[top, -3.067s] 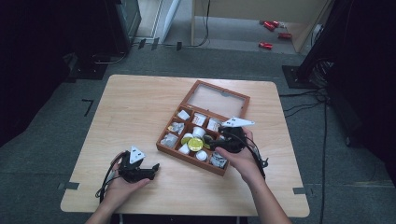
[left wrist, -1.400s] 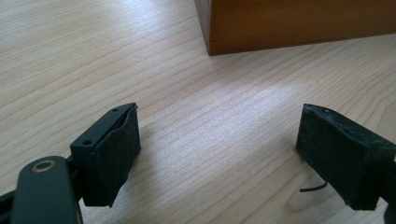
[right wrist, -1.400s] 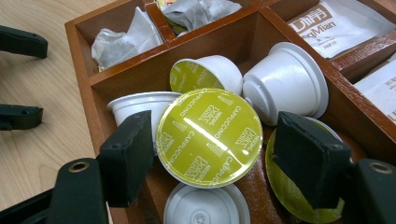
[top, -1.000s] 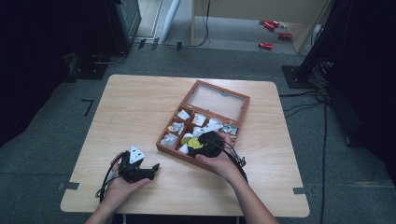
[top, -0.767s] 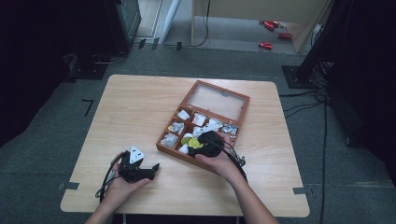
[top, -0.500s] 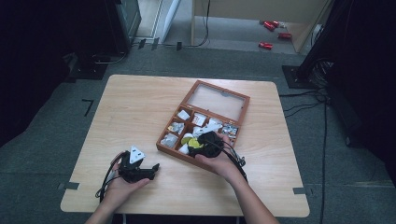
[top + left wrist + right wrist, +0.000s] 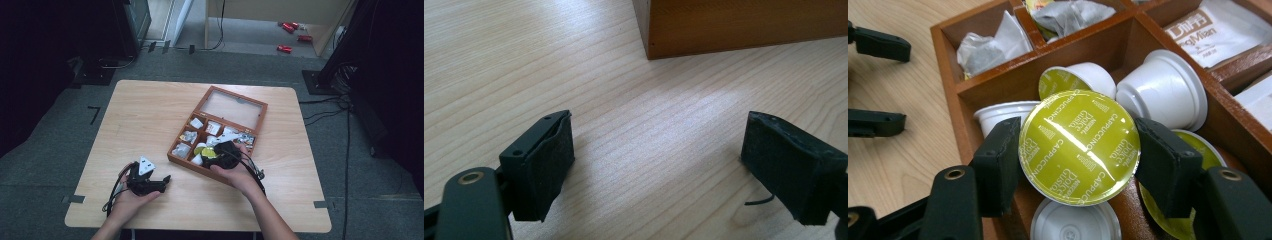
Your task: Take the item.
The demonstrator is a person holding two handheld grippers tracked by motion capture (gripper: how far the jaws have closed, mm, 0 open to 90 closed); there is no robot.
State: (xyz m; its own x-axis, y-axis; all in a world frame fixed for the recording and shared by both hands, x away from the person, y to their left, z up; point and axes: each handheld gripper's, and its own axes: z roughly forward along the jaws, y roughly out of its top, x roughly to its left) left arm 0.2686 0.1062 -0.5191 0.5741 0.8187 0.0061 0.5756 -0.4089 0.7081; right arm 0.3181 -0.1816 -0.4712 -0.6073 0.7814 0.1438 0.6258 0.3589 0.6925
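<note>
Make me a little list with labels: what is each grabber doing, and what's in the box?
Right gripper: jaws have just been closing; pads now press both sides of a green-lidded coffee capsule
Capsule lid: reads cappuccino, faces the camera
Left gripper: open, nothing between the jaws, resting on the table apart from the box
Box: wooden, divided into compartments, glass lid open
Capsule compartment: several more white capsules lying jumbled
Other compartments: sachets and packets

Coffee pods point(image 7: 1079, 146): you can see six, bunched mid-frame.
Wooden box point(image 7: 231, 102): you have one.
Grippers: you hold two, left gripper point(image 7: 165, 180), right gripper point(image 7: 1079, 165).
</note>
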